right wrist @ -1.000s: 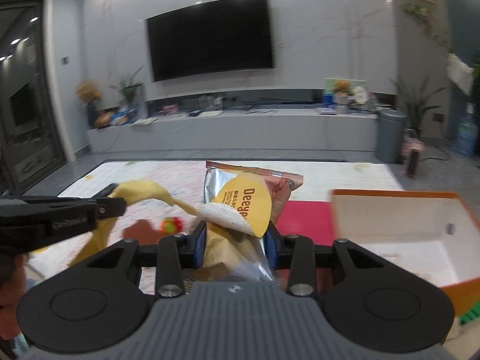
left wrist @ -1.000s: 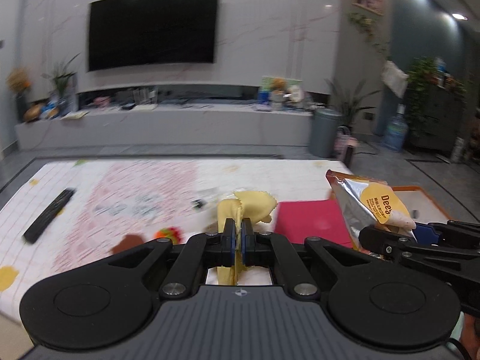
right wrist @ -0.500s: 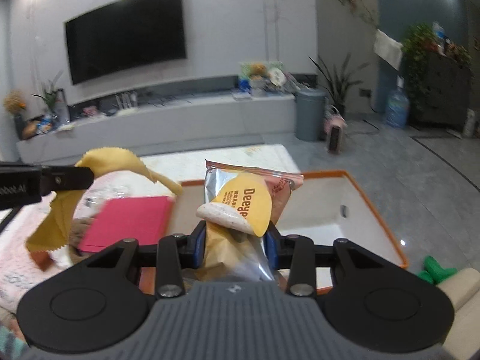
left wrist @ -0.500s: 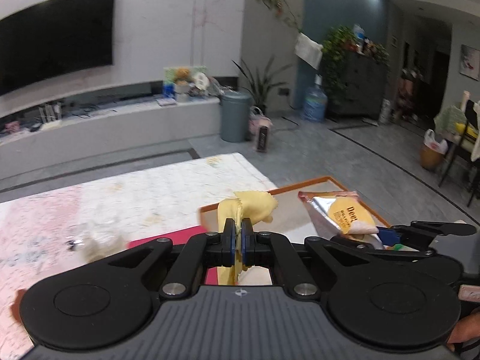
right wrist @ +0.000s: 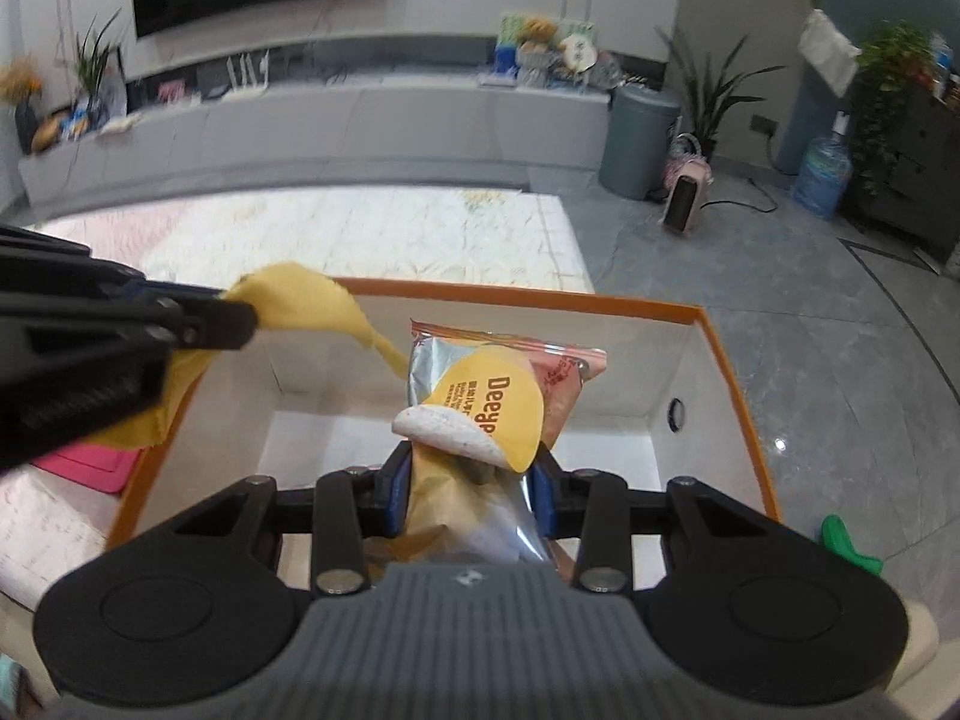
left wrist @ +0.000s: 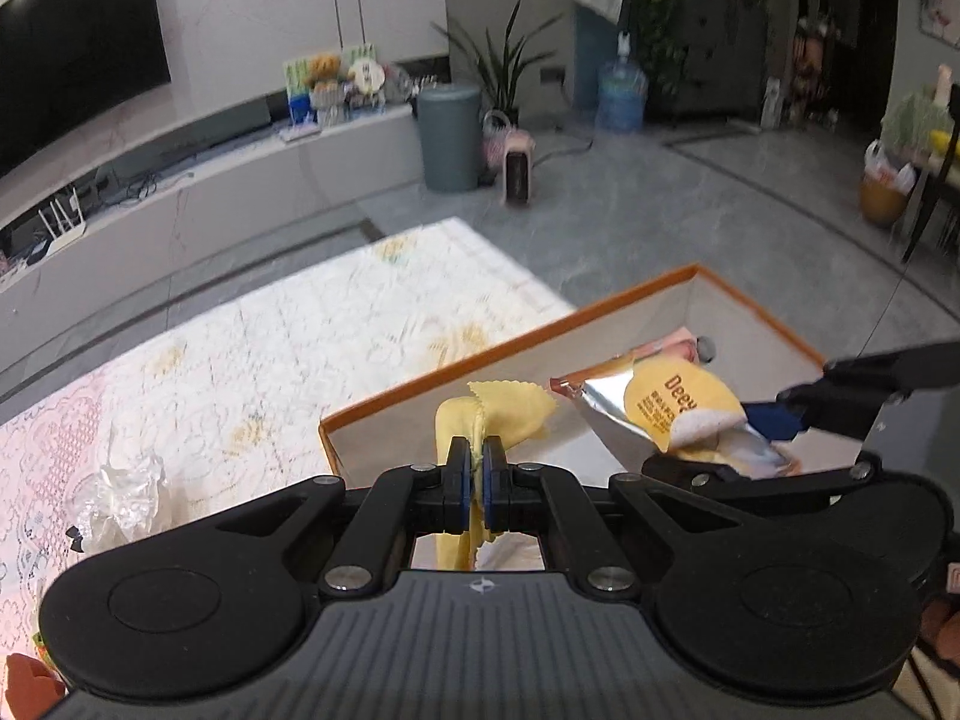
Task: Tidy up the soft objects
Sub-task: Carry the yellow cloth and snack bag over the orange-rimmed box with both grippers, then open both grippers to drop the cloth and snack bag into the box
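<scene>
Yellow cloth [left wrist: 474, 420] is pinched flat in the left gripper [left wrist: 474, 474], jaws all but shut on a fold, the rest drooping limp below and flaring out above with its pinked edge. From the right wrist view that same cloth hangs at ten o'clock, over the left rim of the box [right wrist: 738, 396].

Over to the right gripper [right wrist: 474, 480]: jaws narrowed partway and pressed on the sides of a snack bag [right wrist: 480, 402], foil crinkled, the yellow label facing up and the sealed top pointing toward twelve o'clock. The bag hangs right above the open box, white inside, orange along the rim. In the left wrist view the bag sits at three o'clock, box wall [left wrist: 456, 384] just behind the cloth.

Handling, as I read it: the cloth weighs next to nothing, has no stiffness at all and will crumple wherever it falls, so a pinch on any fold does the job. The bag is light too, puffy and slick on its foil, and whatever is inside looks crushable, so a gentle squeeze across the middle, as now, suits it better than a hard clamp; a seam edge would be the safer spot.

Both loads look placed for a drop into the box. Left behind on the mat [left wrist: 300, 360] at nine o'clock, a wad of clear plastic [left wrist: 120, 498]; a pink flat thing [right wrist: 90, 462] lies beside the box.
</scene>
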A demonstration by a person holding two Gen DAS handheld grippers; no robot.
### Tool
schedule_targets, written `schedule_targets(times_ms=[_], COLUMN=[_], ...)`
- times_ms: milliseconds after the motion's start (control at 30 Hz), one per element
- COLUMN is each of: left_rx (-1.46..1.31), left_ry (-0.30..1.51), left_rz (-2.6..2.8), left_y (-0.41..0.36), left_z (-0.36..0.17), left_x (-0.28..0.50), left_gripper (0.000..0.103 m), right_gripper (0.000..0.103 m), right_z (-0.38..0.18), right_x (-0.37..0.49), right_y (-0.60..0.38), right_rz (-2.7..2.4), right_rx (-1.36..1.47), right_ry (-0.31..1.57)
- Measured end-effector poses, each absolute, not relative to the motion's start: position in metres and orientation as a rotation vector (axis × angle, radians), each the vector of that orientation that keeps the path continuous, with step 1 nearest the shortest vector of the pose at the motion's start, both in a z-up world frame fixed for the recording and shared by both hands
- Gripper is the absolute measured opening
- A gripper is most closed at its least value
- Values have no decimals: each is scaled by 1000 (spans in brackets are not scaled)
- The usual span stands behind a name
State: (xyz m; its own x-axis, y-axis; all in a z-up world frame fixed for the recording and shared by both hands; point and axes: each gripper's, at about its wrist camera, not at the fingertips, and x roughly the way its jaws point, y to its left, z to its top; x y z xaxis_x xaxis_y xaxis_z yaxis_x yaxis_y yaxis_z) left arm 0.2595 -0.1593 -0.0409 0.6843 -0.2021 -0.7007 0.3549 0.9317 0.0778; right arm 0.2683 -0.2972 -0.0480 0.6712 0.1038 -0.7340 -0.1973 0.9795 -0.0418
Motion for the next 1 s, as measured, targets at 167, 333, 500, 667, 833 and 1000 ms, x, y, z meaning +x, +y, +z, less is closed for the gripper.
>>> schedule_targets(times_ms=[167, 333, 500, 667, 833, 1000], left_rx=[276, 289, 333, 350, 347, 354], left_ry=[790, 807, 808, 844, 846, 821], left_rz=[-286, -269, -254, -244, -243, -248], left_y=[-162, -162, -165, -166, -162, -162], left_z=[-54, -62, -68, -74, -77, -73], left_x=[267, 276, 277, 280, 277, 273], left_gripper=[4, 4, 4, 9, 13, 42], right_gripper=[39, 39, 40, 41, 46, 53], right_z=[-65, -73, -81, -90, -92, -87], right_x=[297, 309, 313, 316, 313, 311], right_y=[-288, -280, -272, -268, -265, -262], right_rz=[195, 229, 216, 222, 216, 196], right_rx=[-189, -217, -259, -283, -295, -314], right_ry=[894, 931, 955, 992, 1000, 981])
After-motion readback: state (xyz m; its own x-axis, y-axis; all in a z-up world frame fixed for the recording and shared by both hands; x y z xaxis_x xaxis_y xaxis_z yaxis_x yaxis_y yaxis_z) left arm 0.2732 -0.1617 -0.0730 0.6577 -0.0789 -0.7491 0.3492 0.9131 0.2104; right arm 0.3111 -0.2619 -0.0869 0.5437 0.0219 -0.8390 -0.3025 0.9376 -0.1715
